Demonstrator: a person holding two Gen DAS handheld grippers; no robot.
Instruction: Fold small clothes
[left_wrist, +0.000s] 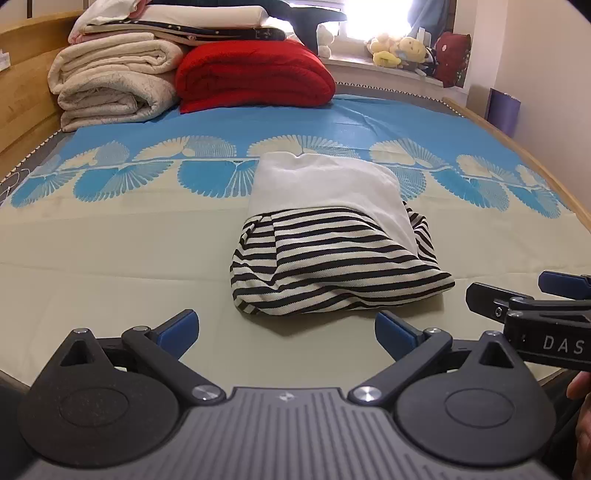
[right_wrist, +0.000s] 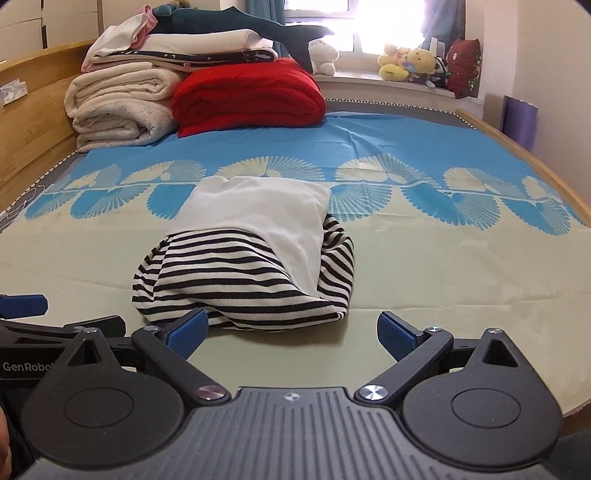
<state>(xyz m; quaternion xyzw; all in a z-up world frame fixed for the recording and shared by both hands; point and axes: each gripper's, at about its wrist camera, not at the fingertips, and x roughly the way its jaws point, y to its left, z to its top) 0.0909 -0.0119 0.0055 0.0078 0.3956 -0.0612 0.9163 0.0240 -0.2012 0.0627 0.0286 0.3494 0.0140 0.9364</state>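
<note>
A folded garment (left_wrist: 332, 240) of black-and-white striped knit with a plain white panel laid over its far half is seen lying on the bed (left_wrist: 110, 266), on the pale cream part of the sheet just short of the blue fan-patterned band (left_wrist: 207, 173). In the left wrist view the left tongs (left_wrist: 286, 328) are held wide apart, with nothing between the blue pads (left_wrist: 181, 326), and are kept just short of the garment's near edge without touching it. The right tongs (left_wrist: 517, 291) are seen at the right border of that view, beside the garment's near right corner; from there their spread cannot be judged. In the right wrist view the right tongs (right_wrist: 291, 332) are shown spread wide and empty, the left-hand blue pad (right_wrist: 188, 330) lying close against the striped hem, though contact cannot be told, while the other pad stands clear over bare sheet. The left tongs (right_wrist: 26, 306) are glimpsed at the left edge of that view. At the head of the bed a rolled cream blanket (left_wrist: 110, 85), a folded red blanket (left_wrist: 251, 75) and stacked linens (left_wrist: 177, 22) are piled, and soft toys (left_wrist: 399, 50) are lined along the windowsill.
</note>
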